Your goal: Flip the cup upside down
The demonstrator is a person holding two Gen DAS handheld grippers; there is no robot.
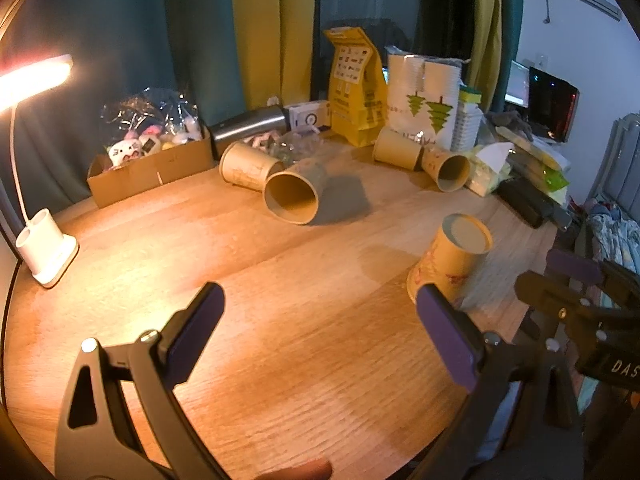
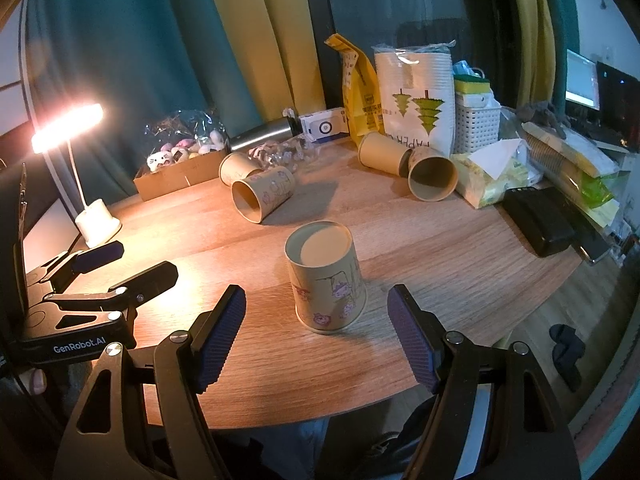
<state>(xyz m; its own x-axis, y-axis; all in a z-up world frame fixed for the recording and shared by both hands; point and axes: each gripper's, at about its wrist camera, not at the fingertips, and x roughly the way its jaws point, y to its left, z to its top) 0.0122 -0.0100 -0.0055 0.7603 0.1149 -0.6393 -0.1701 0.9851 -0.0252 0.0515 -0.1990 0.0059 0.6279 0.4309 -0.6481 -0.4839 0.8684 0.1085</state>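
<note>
A yellow paper cup (image 2: 326, 280) with cartoon prints stands upside down, base up, on the wooden table; it also shows in the left wrist view (image 1: 452, 260). My right gripper (image 2: 316, 336) is open and empty, just in front of that cup, not touching it. My left gripper (image 1: 320, 332) is open and empty over bare table, to the left of the cup. Several more paper cups lie on their sides further back, the nearest one (image 1: 294, 194) with its mouth toward me, also in the right wrist view (image 2: 260, 194).
A lit white desk lamp (image 1: 44, 248) stands at the left. A cardboard box (image 1: 152, 168), a steel bottle (image 1: 248, 126), a yellow bag (image 1: 356, 88), a sleeve of paper cups (image 2: 416, 96), tissues (image 2: 492, 172) and a black case (image 2: 536, 220) crowd the back and right edge.
</note>
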